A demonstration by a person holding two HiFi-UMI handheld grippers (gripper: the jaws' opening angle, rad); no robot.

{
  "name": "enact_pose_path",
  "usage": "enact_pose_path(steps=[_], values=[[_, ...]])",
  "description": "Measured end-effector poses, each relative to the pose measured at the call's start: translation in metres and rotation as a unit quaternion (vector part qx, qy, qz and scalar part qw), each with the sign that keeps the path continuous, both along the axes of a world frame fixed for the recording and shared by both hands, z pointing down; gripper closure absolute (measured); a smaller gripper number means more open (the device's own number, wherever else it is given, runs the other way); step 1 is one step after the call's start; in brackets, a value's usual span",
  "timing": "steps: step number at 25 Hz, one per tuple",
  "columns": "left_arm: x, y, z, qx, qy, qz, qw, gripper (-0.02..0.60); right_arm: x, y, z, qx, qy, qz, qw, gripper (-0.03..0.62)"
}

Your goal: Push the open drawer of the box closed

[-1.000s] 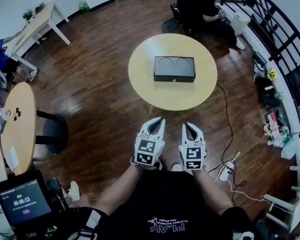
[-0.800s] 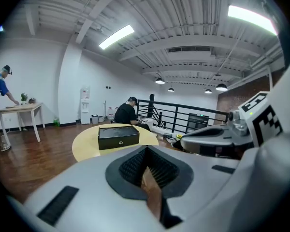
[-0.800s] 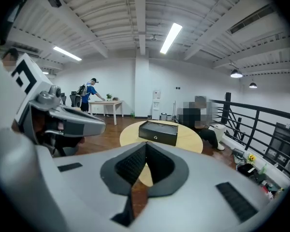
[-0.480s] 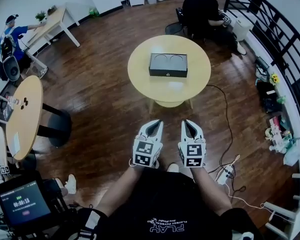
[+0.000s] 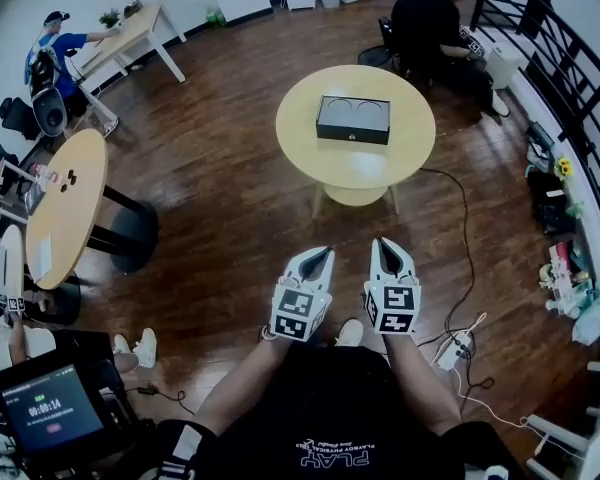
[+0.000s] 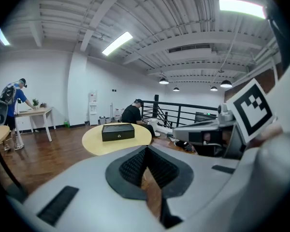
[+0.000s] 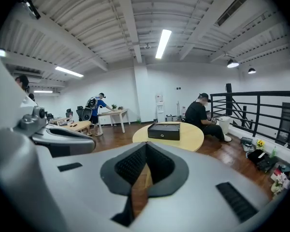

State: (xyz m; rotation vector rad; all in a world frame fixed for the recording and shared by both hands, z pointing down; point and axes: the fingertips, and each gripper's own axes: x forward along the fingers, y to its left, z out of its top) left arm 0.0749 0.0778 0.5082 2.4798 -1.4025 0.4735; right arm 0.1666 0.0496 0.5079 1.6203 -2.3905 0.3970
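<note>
The box (image 5: pixel 353 119) sits in the upper middle of the head view, on a round table (image 5: pixel 320 164) of pale wood. It is dark, with two round hollows in its top. From this far off I cannot tell whether its drawer stands open.

Both grippers are low in the frame, close to the person's body and well apart from the table. The left gripper (image 5: pixel 321 254) and the right gripper (image 5: pixel 382 242) are side by side over the wooden floor (image 5: pixel 210 198), tips pointing towards the table.

In the left gripper view, the fingers meet at their tips with nothing between them, and the box appears small at centre left. The right gripper view shows the same: fingers closed and empty, with the box just above them.

A seated person (image 5: pixel 430 18) in black is at the upper right, beyond the table.
</note>
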Motion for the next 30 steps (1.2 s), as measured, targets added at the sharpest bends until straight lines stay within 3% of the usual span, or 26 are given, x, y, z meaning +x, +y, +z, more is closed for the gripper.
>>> enact_pose_path(steps=[8, 21, 26, 30], values=[[-0.008, 0.027, 0.001, -0.008, 0.017, 0.000, 0.9998, 0.584, -0.007, 0.034, 0.005, 0.011, 0.046, 0.014, 0.999, 0.588], [-0.086, 0.094, -0.006, 0.006, 0.029, 0.021, 0.9994, 0.584, -0.079, 0.125, -0.009, 0.023, 0.062, 0.036, 0.997, 0.588], [-0.128, 0.113, -0.003, 0.005, 0.036, 0.004, 0.9993, 0.585, -0.107, 0.154, -0.018, 0.034, 0.055, 0.038, 0.997, 0.588], [-0.138, 0.126, -0.005, 0.006, 0.038, -0.004, 0.9992, 0.584, -0.112, 0.168, -0.021, 0.037, 0.055, 0.039, 0.997, 0.588]])
